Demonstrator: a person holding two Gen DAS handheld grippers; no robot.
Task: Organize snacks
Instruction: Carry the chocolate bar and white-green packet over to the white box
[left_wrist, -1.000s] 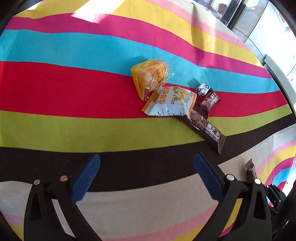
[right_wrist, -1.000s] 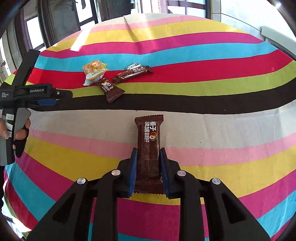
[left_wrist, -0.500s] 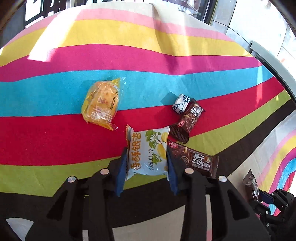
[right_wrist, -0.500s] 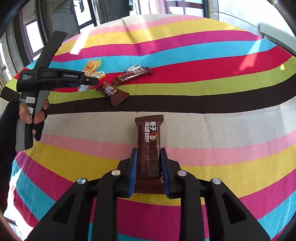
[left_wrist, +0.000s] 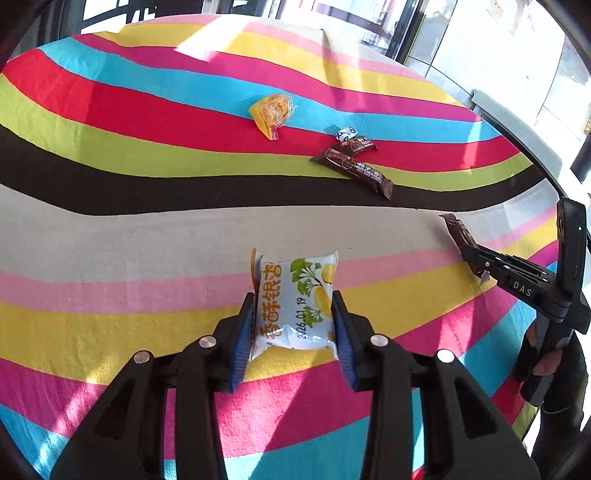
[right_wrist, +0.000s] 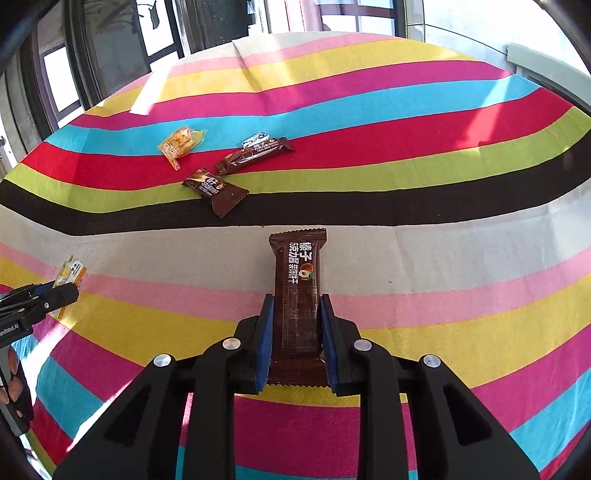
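So the left gripper (left_wrist: 293, 328) is clamping a white snack pack (left_wrist: 295, 302) with green and yellow print between its blue pads; jaws closed narrow on both long edges of it, and it's sticking out forward over the pink and yellow stripes of the striped cloth (left_wrist: 110, 229) covering the desk; from the right wrist view only a bit of that pack (right_wrist: 70, 271) is peeking past the left gripper's tip (right_wrist: 55, 295) at the far left.

The right gripper (right_wrist: 297, 339) is doing the same thing with a long brown chocolate bar (right_wrist: 299, 291); jaws pinching its lower half, top end pointing away toward the black stripe; in the left view that bar (left_wrist: 458, 230) is showing at the right edge, poking out of the right gripper (left_wrist: 480, 262).

Further back three more snacks are lying on the cloth: an orange packet (right_wrist: 181, 144) on the blue/red stripes, a brown bar (right_wrist: 255, 155) near it with a small white-wrapped candy (right_wrist: 255, 139) touching its far side, and a shorter brown bar (right_wrist: 214, 190) just in front on the green stripe; all well apart from both grippers.
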